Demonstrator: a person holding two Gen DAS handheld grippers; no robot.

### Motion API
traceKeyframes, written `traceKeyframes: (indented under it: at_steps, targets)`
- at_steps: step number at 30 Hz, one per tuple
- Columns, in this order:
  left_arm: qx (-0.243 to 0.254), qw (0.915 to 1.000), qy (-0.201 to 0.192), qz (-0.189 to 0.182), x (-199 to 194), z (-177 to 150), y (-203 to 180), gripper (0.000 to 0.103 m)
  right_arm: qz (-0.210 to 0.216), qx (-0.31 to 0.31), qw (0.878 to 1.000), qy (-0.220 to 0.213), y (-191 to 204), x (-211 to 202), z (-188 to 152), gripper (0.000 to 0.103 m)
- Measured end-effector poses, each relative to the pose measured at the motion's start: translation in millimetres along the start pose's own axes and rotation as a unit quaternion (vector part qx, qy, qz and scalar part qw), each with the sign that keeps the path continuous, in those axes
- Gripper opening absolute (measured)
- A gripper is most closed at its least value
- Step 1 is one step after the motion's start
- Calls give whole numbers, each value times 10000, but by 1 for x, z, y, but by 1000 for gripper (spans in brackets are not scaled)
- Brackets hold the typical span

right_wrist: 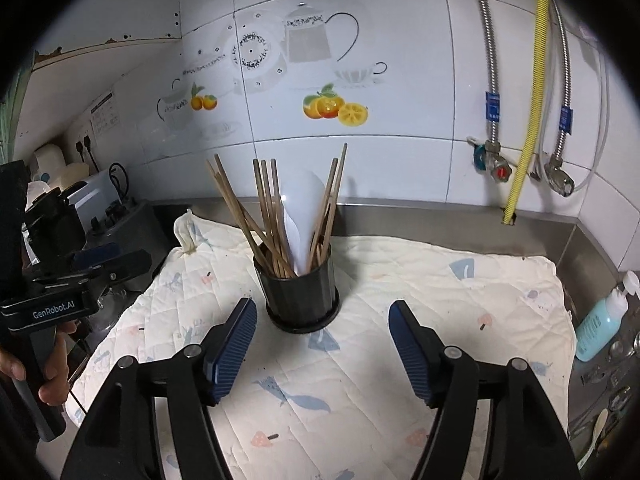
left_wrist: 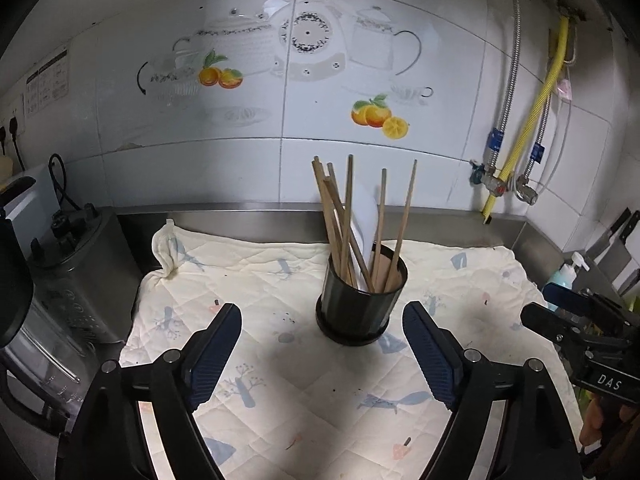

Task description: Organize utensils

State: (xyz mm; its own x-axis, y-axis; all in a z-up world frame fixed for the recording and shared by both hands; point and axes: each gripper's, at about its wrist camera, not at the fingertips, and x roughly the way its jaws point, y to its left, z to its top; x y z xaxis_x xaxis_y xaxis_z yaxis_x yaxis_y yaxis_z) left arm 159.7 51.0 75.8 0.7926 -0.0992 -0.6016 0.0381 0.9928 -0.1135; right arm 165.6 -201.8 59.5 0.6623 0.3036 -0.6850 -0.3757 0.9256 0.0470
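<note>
A steel bench (right_wrist: 440,220) under white tiled wall (right_wrist: 400,40) carried a quilted cloth (right_wrist: 440,288) and black holder (right_wrist: 302,296) of chopsticks (right_wrist: 240,208). Both the left gripper (left_wrist: 322,356) and right gripper (right_wrist: 322,344) stood apart, empty. Their bodies read "GenRobot.AI" and "DAS".

you're looking at a quilted cloth mat (right_wrist: 400,280), soft, matt and faintly stained, spread on a brushed steel counter (right_wrist: 440,220). the holder (right_wrist: 302,296) looks like dark ribbed plastic with a dull sheen; your chopsticks (right_wrist: 240,208) in it are bare, matt wood, and the spoon (right_wrist: 300,208) is smooth white plastic. the wall tiles (right_wrist: 400,80) are glossy ceramic. the gripper pads (right_wrist: 234,344) look like ridged blue rubber on matt black frames.
</note>
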Motion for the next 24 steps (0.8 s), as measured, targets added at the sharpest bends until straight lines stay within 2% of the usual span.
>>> traceKeyframes:
  at_steps: [11, 24]
  targets:
    - [11, 9999, 73, 74, -4, -9, -1, 93, -22, 230, 9997, 19, -6, -6, -8, 76]
    - [25, 9997, 4, 260, -11, -10, 5, 93, -85, 143, 9998, -59, -1, -12, -8, 80]
